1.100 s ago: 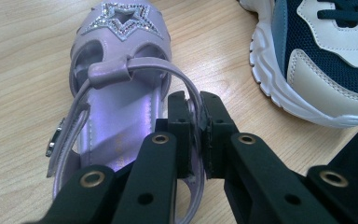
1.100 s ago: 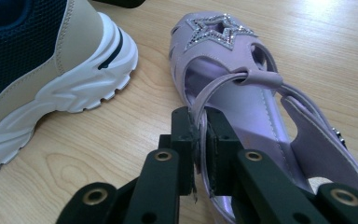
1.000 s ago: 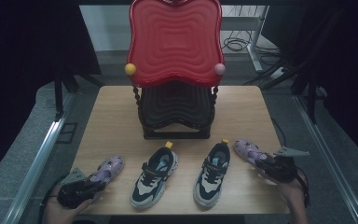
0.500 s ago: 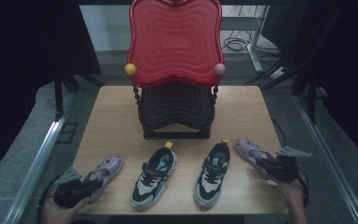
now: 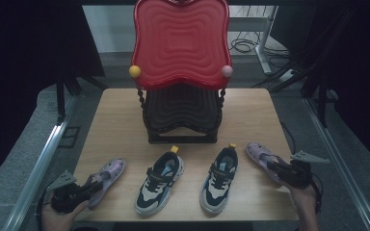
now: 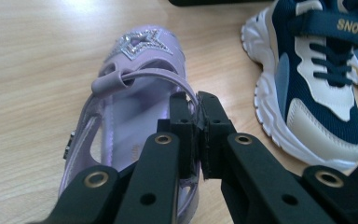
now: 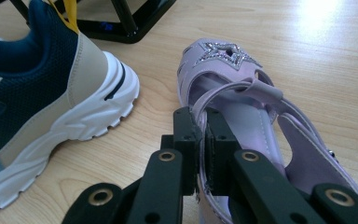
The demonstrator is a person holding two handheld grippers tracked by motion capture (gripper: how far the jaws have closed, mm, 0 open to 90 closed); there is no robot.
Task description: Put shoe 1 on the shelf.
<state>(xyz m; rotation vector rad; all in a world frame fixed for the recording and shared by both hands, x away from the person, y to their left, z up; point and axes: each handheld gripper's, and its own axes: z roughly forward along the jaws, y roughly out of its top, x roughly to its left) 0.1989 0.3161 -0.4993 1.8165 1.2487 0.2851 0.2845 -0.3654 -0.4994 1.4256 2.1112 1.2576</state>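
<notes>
Both claws pinched shut on thin side walls of light, floppy lilac sandals: left claw (image 6: 198, 140) on left sandal (image 6: 135, 121), right claw (image 7: 200, 149) on right sandal (image 7: 247, 121).

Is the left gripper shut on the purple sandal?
Yes, shut. The left gripper pinches the side wall of the purple sandal between its closed jaws.

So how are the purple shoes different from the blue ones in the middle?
The purple sandals are open and strappy with a sparkly star; the blue sneakers are closed, chunky and white-soled. The sandals sit outermost, each pinched by a gripper; the sneakers lie untouched. Both pairs rest on the wooden table.
</notes>
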